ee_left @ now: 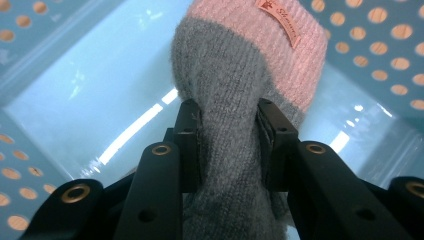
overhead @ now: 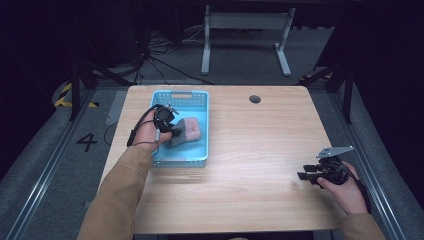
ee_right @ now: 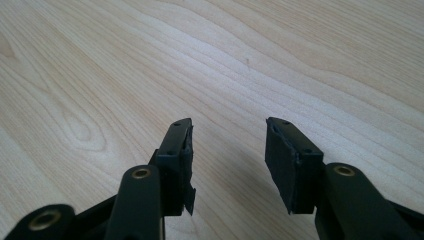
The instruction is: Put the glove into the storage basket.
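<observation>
The left gripper [overhead: 172, 134] is seen reaching into a light blue perforated plastic basket [overhead: 197, 98] at the left part of the pale wooden table [overhead: 260, 150]. Between its jaws a grey and pink knitted woollen item [ee_left: 235, 100], perhaps a sock or hat, is clamped: the grey part is squeezed by both black pads [ee_left: 192, 145], and the pink ribbed band with a small sewn label extends ahead of the fingertips. The knit is held low inside the basket, just above or on its glossy floor; which of the two cannot be told.

The right gripper [ee_right: 228, 150] is held well apart from the basket, near the table's right edge. Its jaws are spread with a clear gap, nothing is between them, and bare wood grain is seen ahead of and beneath them.
</observation>
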Tool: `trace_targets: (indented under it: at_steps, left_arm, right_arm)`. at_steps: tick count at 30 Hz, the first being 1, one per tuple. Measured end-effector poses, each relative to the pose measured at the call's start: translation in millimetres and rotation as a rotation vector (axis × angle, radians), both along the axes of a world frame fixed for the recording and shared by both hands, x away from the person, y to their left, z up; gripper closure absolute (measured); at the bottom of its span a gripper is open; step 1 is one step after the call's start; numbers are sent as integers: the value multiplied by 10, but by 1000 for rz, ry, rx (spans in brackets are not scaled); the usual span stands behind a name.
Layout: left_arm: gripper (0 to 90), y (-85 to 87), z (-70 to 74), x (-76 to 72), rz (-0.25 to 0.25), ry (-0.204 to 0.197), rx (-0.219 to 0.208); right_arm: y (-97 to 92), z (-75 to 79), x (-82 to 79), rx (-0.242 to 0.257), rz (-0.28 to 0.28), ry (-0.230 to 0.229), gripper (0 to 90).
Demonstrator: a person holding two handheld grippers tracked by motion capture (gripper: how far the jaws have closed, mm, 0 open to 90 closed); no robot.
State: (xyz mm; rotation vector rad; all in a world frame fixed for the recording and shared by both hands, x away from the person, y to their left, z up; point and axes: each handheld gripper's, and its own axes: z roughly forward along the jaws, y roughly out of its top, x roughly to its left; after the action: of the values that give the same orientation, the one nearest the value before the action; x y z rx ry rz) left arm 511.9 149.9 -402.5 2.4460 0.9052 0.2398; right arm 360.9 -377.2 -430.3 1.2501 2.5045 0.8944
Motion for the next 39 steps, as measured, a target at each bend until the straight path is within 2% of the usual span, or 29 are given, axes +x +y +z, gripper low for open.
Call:
trace_targets:
  at_steps: [12, 14, 16, 18, 24, 27, 31, 39]
  left_arm:
    - [681, -90, -38, 80, -48, 40, 7]
    - [681, -106, -52, 95, -53, 36, 8]
    - [680, -121, -65, 122, -55, 40, 26]
    - [680, -152, -73, 147, -66, 30, 58]
    - [676, -225, -97, 213, -98, 23, 91]
    - [673, -261, -122, 243, -97, 14, 111]
    - [669, -318, -173, 266, -100, -10, 168]
    - [647, -372, -193, 281, -103, -40, 189]
  right_arm:
    - [-57, -17, -67, -3, -20, 9, 543]
    - [-69, -22, -80, -1, -24, 11, 540]
    - [-84, -24, -98, -1, -30, 12, 539]
    - [-96, -23, -113, -1, -33, 10, 538]
    - [-132, -29, -163, 1, -47, 13, 532]
    - [-145, -37, -176, 0, -50, 15, 529]
    - [-151, -46, -181, -3, -52, 15, 524]
    - [-113, -60, -173, -4, -47, 16, 517]
